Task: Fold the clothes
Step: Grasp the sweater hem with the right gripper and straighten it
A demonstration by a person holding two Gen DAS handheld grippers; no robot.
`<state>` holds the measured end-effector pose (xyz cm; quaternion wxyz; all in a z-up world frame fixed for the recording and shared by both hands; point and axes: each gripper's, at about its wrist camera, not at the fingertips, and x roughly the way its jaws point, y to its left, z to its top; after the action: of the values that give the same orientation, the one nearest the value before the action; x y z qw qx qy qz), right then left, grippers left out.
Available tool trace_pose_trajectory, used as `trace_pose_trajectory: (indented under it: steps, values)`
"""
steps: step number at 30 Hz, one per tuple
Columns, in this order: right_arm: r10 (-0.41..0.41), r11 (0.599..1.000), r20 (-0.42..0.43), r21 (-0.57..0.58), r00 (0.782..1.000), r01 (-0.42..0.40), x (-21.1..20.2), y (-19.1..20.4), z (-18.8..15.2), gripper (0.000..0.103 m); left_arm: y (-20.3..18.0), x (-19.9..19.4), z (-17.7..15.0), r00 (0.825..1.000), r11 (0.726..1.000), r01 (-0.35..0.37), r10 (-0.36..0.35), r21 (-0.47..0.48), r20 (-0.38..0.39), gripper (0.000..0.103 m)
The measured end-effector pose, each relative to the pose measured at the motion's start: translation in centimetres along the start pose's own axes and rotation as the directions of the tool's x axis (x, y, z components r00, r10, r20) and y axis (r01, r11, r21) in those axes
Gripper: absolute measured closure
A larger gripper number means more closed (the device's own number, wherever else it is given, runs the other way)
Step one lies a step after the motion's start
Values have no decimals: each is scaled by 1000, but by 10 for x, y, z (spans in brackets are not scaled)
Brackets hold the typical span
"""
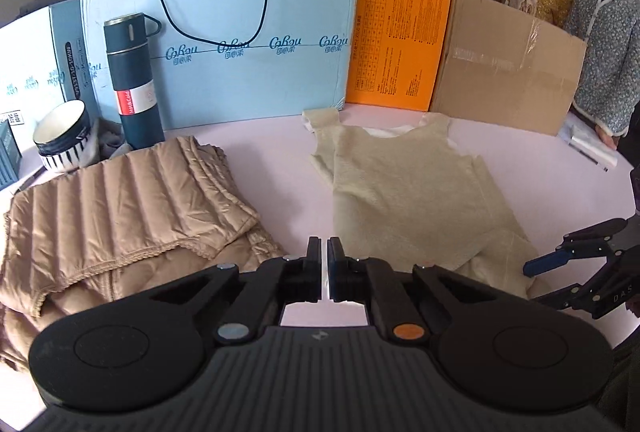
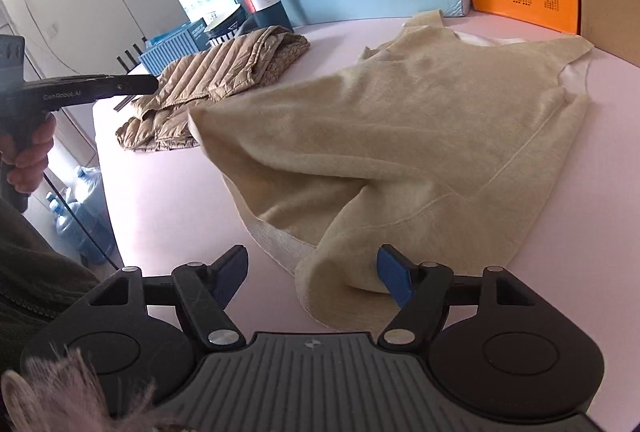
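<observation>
Jaws: left gripper (image 1: 324, 252) nearly together, empty; right gripper (image 2: 312, 272) apart, flanking the vest's hem
Vest (image 2: 420, 135): beige, sleeveless, on pink counter (image 2: 168, 199), lower part bunched
Jacket (image 1: 120, 207): tan, quilted, well left

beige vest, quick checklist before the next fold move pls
1. Right gripper open around the hem: ok, the bunched hem sits between its blue pads.
2. Left gripper free: ok, shut on nothing, over the table near the vest's left edge.
3. Beige vest flat: not ok, the near corner is folded over and rumpled.
4. Fold space: ok, bare table lies between the vest and the puffer jacket.
5. Flask and bowl clear: ok, both stand behind the jacket.
</observation>
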<state>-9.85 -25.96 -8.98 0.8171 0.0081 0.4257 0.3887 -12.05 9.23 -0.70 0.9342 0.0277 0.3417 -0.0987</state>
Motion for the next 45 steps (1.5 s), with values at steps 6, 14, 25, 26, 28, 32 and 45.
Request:
trace_pose_trajectory:
  steps: [6,14,25,26,28,32,45]
  values:
    - [-17,999,-48,51,999,20,9,-11,-4,96,5,15,-22,994,999,-54,54,-5,-98,49]
    - [-82,944,14,321,997,73,-46,-52,-23,97,-29,45,-46,991,993,43,-28,109,-132,27]
    - [-197,970,8,146,980,194,-72,-38,-44,48,-42,77,-54,981,991,106,-90,83,-172,21]
    - [-220,974,-4,56,976,219,-66,-27,-44,48,-41,78,-55,980,991,108,-92,84,-174,21]
    - [-233,966,-11,-121,972,230,-52,-8,-44,45,-40,78,-58,979,990,111,-94,86,-182,21]
    - [-201,936,-4,-296,980,191,-28,12,-43,31,-39,80,-59,978,990,110,-93,84,-185,20]
    - [-168,883,190,466,967,62,-67,-83,-12,92,-30,73,-54,983,984,123,-103,126,-153,19]
